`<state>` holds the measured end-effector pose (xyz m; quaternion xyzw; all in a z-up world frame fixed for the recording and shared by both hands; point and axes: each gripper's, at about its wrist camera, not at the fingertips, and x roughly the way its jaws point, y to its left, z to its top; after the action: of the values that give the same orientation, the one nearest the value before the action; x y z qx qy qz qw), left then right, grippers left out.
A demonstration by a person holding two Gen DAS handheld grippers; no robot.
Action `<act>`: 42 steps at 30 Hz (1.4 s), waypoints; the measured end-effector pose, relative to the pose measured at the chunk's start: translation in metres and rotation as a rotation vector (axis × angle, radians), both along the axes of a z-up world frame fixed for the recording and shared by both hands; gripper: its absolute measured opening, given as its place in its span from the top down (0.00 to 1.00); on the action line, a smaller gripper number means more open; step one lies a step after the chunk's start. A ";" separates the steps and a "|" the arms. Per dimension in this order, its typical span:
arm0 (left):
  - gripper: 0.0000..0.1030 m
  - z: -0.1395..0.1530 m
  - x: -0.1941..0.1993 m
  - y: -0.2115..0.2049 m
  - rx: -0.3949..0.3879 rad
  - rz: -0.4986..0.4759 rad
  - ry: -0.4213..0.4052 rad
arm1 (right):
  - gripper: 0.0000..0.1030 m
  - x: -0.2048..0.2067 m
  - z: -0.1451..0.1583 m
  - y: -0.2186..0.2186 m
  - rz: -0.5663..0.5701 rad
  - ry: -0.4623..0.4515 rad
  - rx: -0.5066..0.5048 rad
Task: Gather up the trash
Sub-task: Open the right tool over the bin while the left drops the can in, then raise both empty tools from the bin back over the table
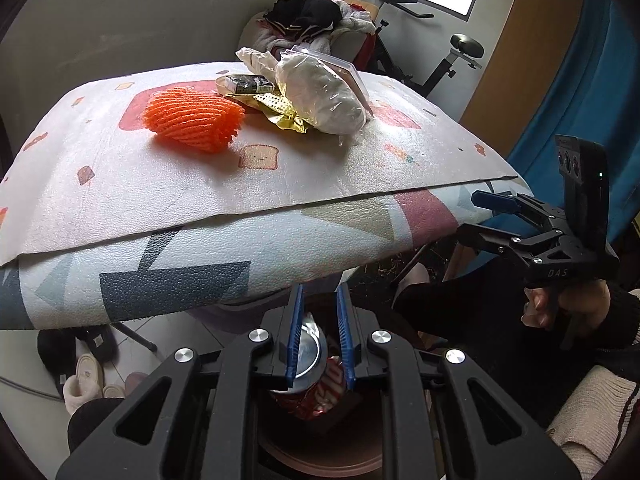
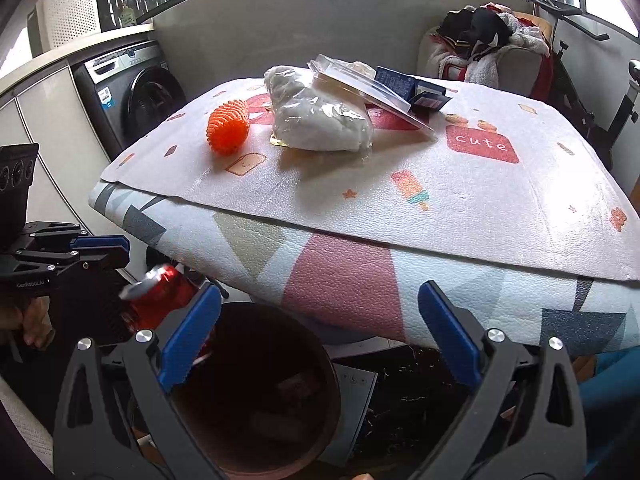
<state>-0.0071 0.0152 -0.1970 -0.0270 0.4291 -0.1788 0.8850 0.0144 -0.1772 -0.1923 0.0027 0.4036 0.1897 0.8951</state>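
Note:
My left gripper is shut on a crushed red soda can and holds it over a round brown bin below the table's front edge. In the right wrist view the can hangs beside the left gripper, above the bin. My right gripper is open and empty, just in front of the table edge; it also shows in the left wrist view. On the table lie an orange foam net, a white plastic bag, gold foil and a clear plastic package.
The table is covered with a printed foam mat. A washing machine stands at back left. A chair piled with clothes and an exercise bike stand behind the table. Slippers lie on the floor.

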 end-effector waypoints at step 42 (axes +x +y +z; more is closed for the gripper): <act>0.09 0.061 0.034 0.065 -0.021 0.298 -0.149 | 0.05 0.033 0.030 -0.011 -0.066 -0.013 -0.027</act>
<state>0.0270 0.0801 -0.1356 -0.0863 0.3514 -0.0515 0.9308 0.0469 -0.1881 -0.1626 0.0029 0.3997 0.1544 0.9035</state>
